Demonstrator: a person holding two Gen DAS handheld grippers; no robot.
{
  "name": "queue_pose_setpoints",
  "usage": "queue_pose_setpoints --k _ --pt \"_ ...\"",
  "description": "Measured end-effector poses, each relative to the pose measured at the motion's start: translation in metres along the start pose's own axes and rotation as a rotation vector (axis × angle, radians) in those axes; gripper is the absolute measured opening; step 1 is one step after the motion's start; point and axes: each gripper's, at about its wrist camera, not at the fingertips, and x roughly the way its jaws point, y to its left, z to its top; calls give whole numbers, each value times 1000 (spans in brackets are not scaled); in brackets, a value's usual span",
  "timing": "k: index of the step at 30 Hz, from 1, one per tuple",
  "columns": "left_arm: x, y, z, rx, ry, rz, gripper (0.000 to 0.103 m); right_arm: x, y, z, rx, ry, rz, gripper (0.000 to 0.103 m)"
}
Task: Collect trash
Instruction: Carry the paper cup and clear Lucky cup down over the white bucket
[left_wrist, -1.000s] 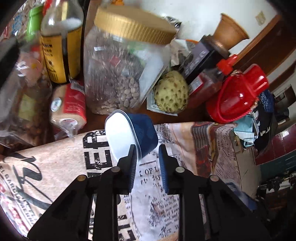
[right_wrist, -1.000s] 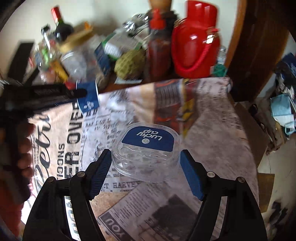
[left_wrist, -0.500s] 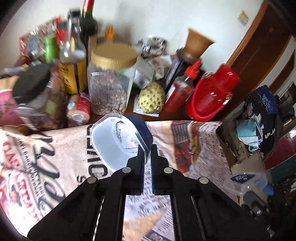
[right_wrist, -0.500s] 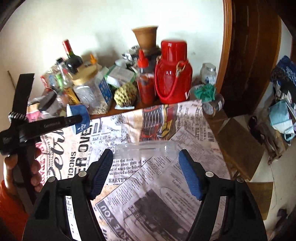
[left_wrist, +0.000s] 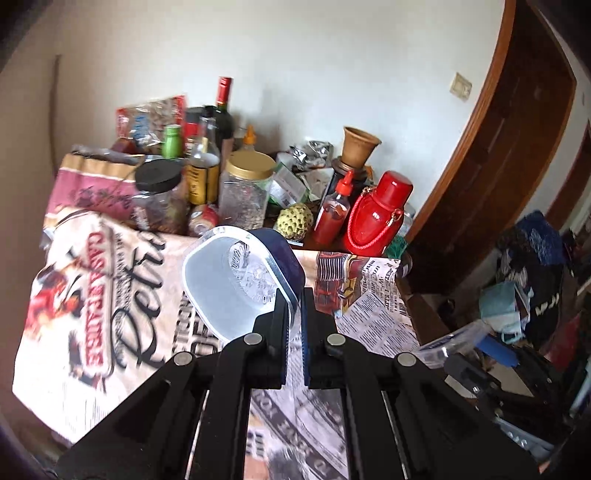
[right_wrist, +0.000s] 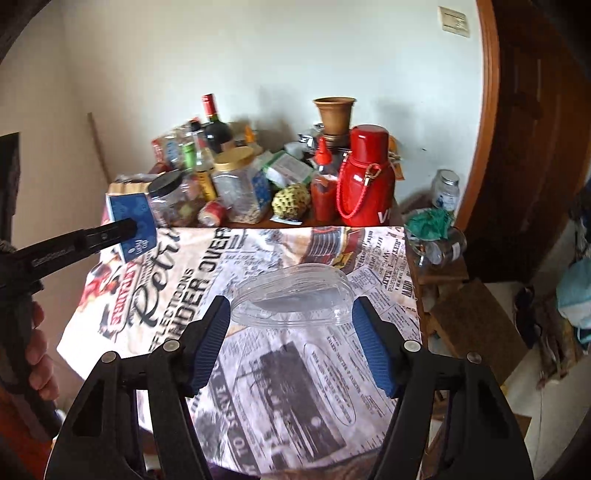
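Trash fills both grippers above the newspaper-print tablecloth (right_wrist: 280, 398): the left gripper (left_wrist: 294, 325) pinches the rim of an empty blue cup (left_wrist: 240, 280), while the right gripper (right_wrist: 291, 325) clamps a clear plastic lid (right_wrist: 291, 295) by its ends.

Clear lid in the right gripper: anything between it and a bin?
No bin shows in either view, so that path cannot be judged. The clear lid sits clamped between the right gripper's fingers, above the newspaper-print cloth. The left gripper holds the blue cup off to the left.
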Motion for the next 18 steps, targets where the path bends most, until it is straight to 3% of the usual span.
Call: queue_pose_setpoints --k 1,2,6,13,16,18 --pt "-9 0 -4 -10 -8 7 4 1 0 0 -15 34 31 7" --pt "-18 0 -9 -20 -15 16 4 4 0 0 -11 69 64 4" --pt "-43 -1 -22 -31 -32 55 4 15 5 -6 -53 123 76 3" --pt "-63 10 -46 -37 4 116 4 40 -3 -45 15 261 184 5" --pt "-57 14 -56 -26 41 122 4 39 -8 -62 15 291 156 21" --pt "-49 15 -62 -23 72 114 4 38 -13 -68 31 302 147 44"
